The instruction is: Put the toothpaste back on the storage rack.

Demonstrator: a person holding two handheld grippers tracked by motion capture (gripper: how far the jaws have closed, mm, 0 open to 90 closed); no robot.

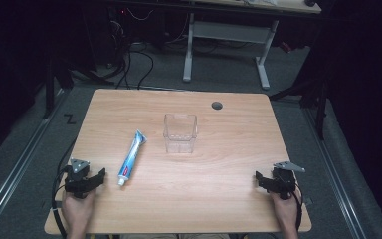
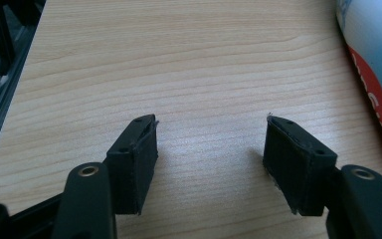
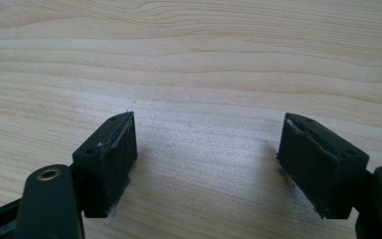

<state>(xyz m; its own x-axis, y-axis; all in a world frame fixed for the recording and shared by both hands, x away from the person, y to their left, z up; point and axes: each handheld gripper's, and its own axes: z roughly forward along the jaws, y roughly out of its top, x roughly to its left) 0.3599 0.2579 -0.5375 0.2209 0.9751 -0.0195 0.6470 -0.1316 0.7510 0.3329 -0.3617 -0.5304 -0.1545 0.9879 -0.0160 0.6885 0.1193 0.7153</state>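
Note:
A blue and white toothpaste tube (image 1: 132, 157) with a red band lies on the wooden table (image 1: 179, 199), cap toward the near edge. A clear plastic box (image 1: 180, 133) stands upright at the table's middle. My left gripper (image 1: 93, 180) rests near the front left corner, just left of the tube's cap, its jaws open with bare wood between them (image 2: 211, 144). The tube (image 2: 373, 64) lies along the right edge of the left gripper view. My right gripper (image 1: 261, 180) rests near the front right corner, open over bare wood (image 3: 206, 144).
A round cable hole (image 1: 217, 105) sits near the table's far edge. Beyond the table stand a white desk frame (image 1: 226, 45) and floor cables (image 1: 139, 59). Dark surroundings flank both sides.

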